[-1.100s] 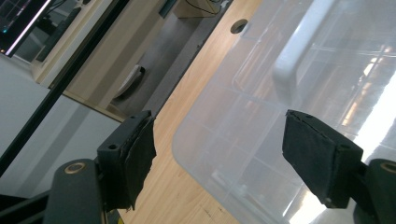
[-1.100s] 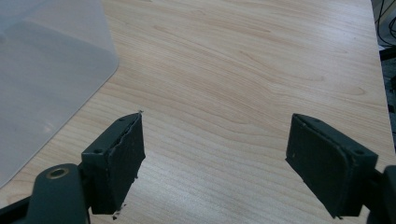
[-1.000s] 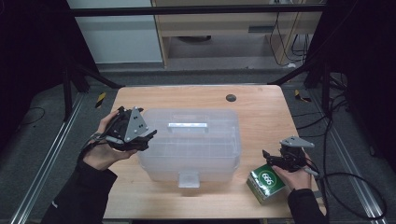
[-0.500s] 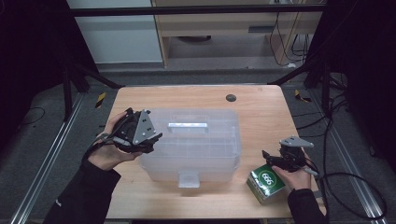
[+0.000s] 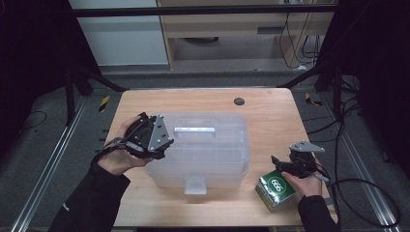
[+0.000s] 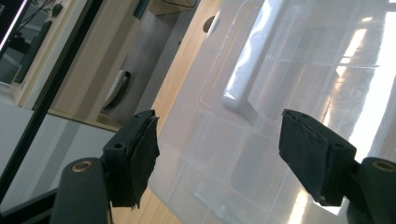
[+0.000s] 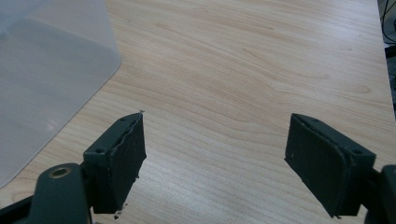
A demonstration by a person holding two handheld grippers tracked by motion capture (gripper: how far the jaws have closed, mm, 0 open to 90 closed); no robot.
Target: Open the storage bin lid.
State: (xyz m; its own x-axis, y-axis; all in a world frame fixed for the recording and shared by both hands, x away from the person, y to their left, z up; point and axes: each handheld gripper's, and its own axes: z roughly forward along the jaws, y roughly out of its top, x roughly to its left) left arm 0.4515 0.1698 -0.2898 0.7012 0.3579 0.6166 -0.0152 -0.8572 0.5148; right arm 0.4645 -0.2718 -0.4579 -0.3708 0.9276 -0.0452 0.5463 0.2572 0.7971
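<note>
Nearest the person, in the high view, a green box (image 5: 275, 190) marked with white digits stands at the front right of the wooden surface (image 5: 270, 116), touching the hand that carries the right gripper (image 5: 276, 163). That gripper hangs just above and behind the box, pointing left toward the container. Its own view looks along wide-spread jaws with bare wood grain between the pads (image 7: 128, 158) and nothing held; a frosted corner of the container (image 7: 51, 79) sits at the upper left of that view.

In the middle of the surface lies the clear plastic container (image 5: 212, 154), lid on, with a latch tab (image 5: 195, 185) at its front edge and a pale handle (image 5: 194, 130) across its top. The left gripper (image 5: 162, 147) is held at the container's left end, over the lid corner, the grey three-cornered plate (image 5: 158, 133) facing up. In the left gripper view the jaws stand wide over the lid, the handle (image 6: 247, 65) between and beyond them; the jaws have just been closing a little, and the pads (image 6: 142, 156) do not press on anything.

Farther back, a small dark round hole (image 5: 239, 101) marks the surface near its far edge. Beyond the surface are grey floor, black frame bars and a light wooden cabinet (image 5: 227, 34)
</note>
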